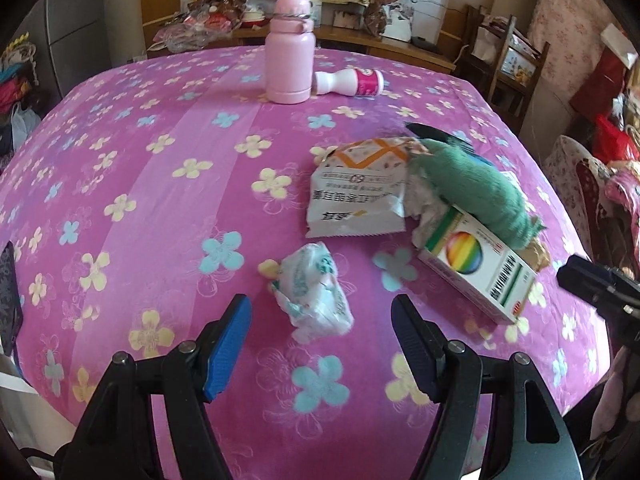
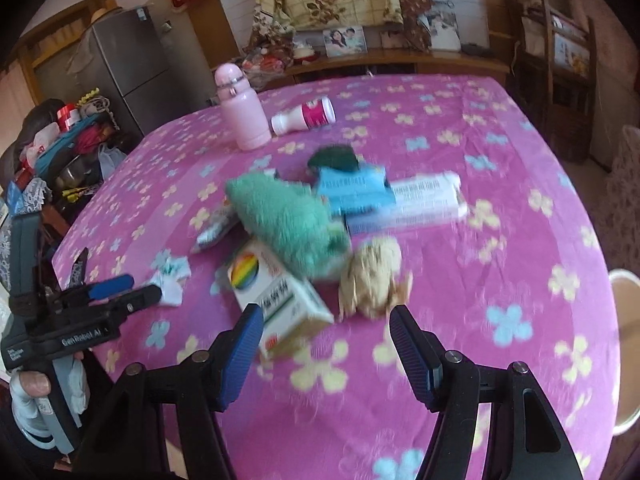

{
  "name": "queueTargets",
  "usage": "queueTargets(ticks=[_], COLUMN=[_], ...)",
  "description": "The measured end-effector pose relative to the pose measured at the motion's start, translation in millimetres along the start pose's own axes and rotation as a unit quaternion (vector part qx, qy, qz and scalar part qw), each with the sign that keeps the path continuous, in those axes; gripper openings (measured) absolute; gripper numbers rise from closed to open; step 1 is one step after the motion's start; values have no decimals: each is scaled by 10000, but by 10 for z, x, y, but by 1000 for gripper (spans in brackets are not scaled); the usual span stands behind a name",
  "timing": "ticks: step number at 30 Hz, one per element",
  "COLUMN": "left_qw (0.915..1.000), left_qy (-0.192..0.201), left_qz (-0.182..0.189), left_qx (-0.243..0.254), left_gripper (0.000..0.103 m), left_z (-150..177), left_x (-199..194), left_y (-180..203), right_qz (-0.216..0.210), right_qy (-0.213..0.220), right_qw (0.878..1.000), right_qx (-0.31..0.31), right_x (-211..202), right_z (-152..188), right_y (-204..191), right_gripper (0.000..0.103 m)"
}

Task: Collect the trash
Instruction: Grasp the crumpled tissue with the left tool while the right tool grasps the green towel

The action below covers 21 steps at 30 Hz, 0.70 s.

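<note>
A crumpled white-and-green wrapper [image 1: 316, 296] lies on the pink flowered tablecloth [image 1: 160, 208], just ahead of my left gripper [image 1: 320, 320] and between its open, empty fingers. Further right sit a white-and-orange snack bag [image 1: 356, 196], a green plush toy [image 1: 468, 188] and a rainbow-printed box [image 1: 476, 264]. My right gripper [image 2: 326, 320] is open and empty. The rainbow box [image 2: 276, 292] is by its left fingertip, and a beige crumpled ball [image 2: 372, 280] lies just ahead. The left gripper [image 2: 138, 288] shows at the left edge, near the wrapper [image 2: 172, 276].
A pink flask [image 1: 290, 60] stands at the far side with a white, pink-labelled bottle [image 1: 352, 82] lying beside it. A blue box [image 2: 352, 192] and a long white box [image 2: 424, 200] lie behind the plush toy. A chair [image 2: 624, 344] stands at the table's right edge.
</note>
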State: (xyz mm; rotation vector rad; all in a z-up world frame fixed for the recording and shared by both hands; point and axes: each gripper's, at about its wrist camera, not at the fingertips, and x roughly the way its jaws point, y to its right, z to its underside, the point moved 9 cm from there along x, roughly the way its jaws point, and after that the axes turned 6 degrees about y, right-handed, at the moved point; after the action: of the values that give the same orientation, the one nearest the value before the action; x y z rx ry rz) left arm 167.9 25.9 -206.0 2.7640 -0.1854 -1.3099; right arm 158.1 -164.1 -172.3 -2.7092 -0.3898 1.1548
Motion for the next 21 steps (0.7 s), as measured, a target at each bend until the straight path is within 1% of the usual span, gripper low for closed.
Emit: queueTargets(ticks=[4,5,9,12,14,15,16,17,18,20,21], left_qw=[9999,9998,9998,9997,9997,9996,9997,9998,9996,9997,9997], left_qy=[-71,-99,-153,-192,-241,-292,-238,-212,-265,-245,-224], left_qz=[-124,-153,-151,-123,-48,0,-42,-36,37,76,104], left_qx=[-6,1,40,79,48,23,41,46,24,-5,-27], left_gripper=[73,73,73,73,66,54,46,41,34,30,26], left_z=[-39,-45,-65,-70,-59,-42,-48,-48,-34,-34,-37], left_x=[147,190,300,375,414,435,427,419,420,389,359], left_y=[-67,-82,-104,-112,-115,-116,-128,-132,-126,-126,-123], right_qz=[-56,-50,6,-61,-114,-180,-269,-383,-411,-425,-434], right_qy=[83,83,-48,-214,-290,-277,-234,-196,-183,-91,-50], right_qw=[9997,9994,9973,9965,9970,9975,9980,9981,9982,9983,9982], right_qx=[-229,-325,-734,-801,-709,-630,-531,-435,-387,-380,-402], right_x=[109,159,413,641,768,796,811,812,807,758,721], right_z=[-230,-289,-419,-438,-431,-428,-428,-428,-427,-432,-436], right_y=[-80,-107,-210,-252,-237,-228,-222,-225,-227,-243,-254], right_gripper=[70,73,75,75,74,74,65,54,54,52,52])
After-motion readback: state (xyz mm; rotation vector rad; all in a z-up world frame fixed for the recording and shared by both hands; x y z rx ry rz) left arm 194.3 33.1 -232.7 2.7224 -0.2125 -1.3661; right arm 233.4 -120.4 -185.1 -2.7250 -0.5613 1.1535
